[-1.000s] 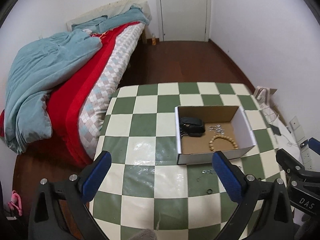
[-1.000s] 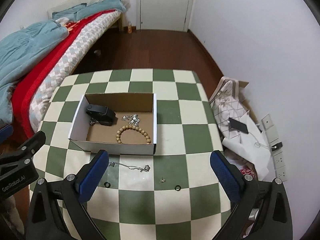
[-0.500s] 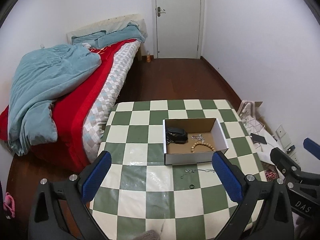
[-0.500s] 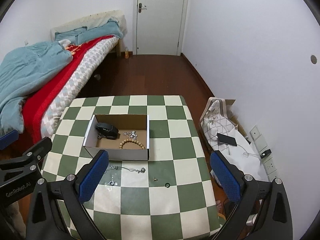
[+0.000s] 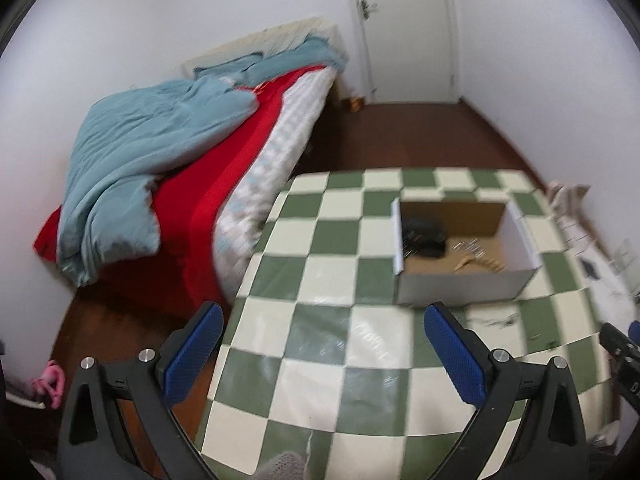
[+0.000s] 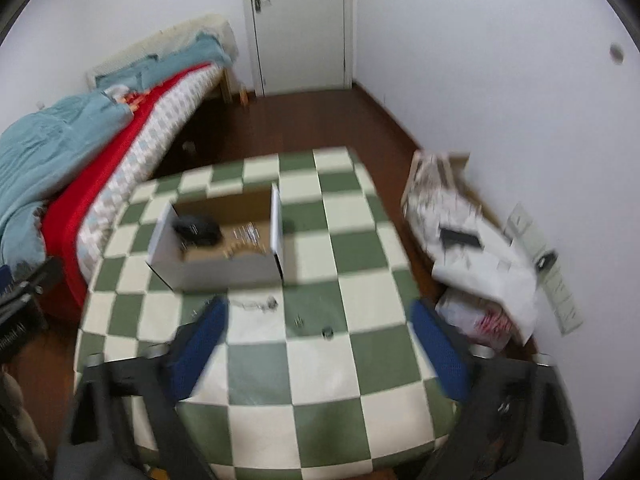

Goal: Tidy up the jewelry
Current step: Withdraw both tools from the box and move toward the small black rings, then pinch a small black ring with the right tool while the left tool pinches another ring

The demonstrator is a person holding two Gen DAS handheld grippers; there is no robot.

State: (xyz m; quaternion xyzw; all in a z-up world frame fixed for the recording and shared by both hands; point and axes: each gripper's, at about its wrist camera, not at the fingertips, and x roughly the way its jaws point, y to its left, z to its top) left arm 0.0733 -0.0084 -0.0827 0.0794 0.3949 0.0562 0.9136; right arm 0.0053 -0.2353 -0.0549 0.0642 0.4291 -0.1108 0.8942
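A white cardboard box [image 5: 460, 288] [image 6: 224, 270] stands on the green and cream checked table [image 5: 320, 344] [image 6: 332, 364]. Inside lie a black item [image 5: 424, 234] [image 6: 198, 230], a silver chain [image 5: 470, 245] [image 6: 244, 234] and a wooden bead bracelet [image 5: 480, 265] [image 6: 240, 249]. In front of the box on the table lie a chain [image 6: 256, 304] [image 5: 496, 322], a small earring [image 6: 298, 321] and a dark ring [image 6: 327, 333]. My left gripper [image 5: 320, 344] and right gripper [image 6: 320, 340] are open and empty, held above the table's near side. Both views are blurred.
A bed [image 5: 224, 152] [image 6: 100, 140] with blue and red covers stands close to the table's left edge. White bags and paper with a phone [image 6: 460, 237] lie on the floor to the right by the wall. A shut door [image 6: 300, 24] is at the back.
Both grippers drew back and up from the table a moment ago and have now swung closer again, the left one tilting. Jaws stayed open. The jewelry has not moved.
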